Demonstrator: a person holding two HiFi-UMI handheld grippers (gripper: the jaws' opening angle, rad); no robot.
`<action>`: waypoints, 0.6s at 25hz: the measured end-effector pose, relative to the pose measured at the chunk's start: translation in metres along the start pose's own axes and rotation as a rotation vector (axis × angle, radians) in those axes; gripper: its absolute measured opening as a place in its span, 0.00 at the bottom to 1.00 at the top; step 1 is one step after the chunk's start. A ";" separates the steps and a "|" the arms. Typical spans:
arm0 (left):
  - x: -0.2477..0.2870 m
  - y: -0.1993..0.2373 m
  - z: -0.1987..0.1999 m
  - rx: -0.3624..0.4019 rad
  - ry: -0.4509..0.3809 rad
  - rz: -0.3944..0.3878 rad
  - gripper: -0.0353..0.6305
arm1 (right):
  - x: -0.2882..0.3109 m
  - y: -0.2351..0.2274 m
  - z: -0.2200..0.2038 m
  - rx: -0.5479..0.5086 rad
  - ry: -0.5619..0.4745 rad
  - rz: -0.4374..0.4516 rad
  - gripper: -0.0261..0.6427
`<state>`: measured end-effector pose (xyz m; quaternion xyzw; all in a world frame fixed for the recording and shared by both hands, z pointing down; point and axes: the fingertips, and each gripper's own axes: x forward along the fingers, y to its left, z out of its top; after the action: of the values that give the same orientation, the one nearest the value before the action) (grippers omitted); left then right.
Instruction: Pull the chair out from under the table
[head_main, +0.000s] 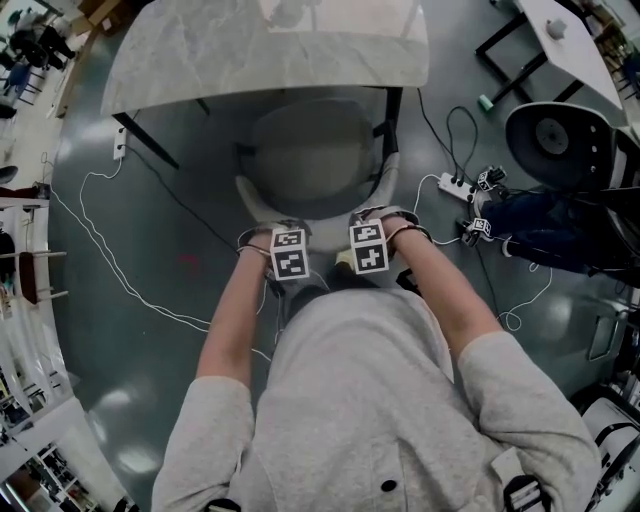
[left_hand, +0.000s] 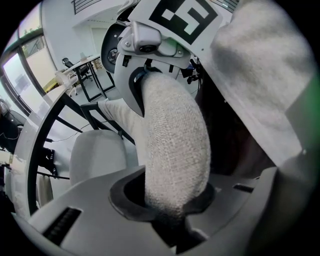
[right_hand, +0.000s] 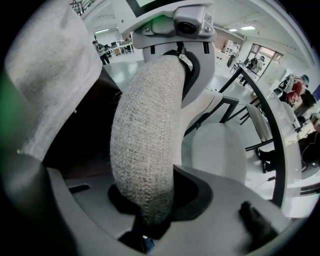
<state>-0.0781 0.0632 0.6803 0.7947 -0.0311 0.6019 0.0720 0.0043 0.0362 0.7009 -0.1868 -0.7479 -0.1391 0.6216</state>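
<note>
A grey upholstered chair stands with its seat (head_main: 310, 150) partly under the marble table top (head_main: 270, 50). Its curved backrest (head_main: 250, 200) faces me. My left gripper (head_main: 283, 232) and right gripper (head_main: 366, 226) point steeply down, side by side on the backrest's top edge. In the left gripper view the woven backrest edge (left_hand: 175, 150) runs down between the jaws of the left gripper (left_hand: 172, 210), which is shut on it. The right gripper (right_hand: 150, 210) is likewise shut on the backrest edge (right_hand: 145, 150). The seat (right_hand: 217, 150) and the dark table rim (right_hand: 274, 130) lie beyond.
White cables trail over the grey floor (head_main: 130, 290). A power strip (head_main: 455, 185) lies right of the chair. At the right stand a black round chair back (head_main: 555, 135) and a white desk (head_main: 565, 40). Shelving (head_main: 25, 270) lines the left edge.
</note>
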 end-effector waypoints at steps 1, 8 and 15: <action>0.000 -0.003 0.000 -0.004 0.001 -0.003 0.22 | -0.001 0.003 0.001 0.000 0.000 0.005 0.18; 0.003 -0.034 0.007 -0.010 0.001 -0.008 0.22 | 0.000 0.035 0.004 0.000 -0.011 0.023 0.18; 0.006 -0.062 0.008 0.010 0.005 -0.007 0.22 | 0.002 0.064 0.011 0.016 -0.007 0.021 0.18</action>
<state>-0.0604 0.1231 0.6790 0.7937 -0.0251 0.6037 0.0705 0.0230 0.0983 0.6992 -0.1901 -0.7491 -0.1257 0.6220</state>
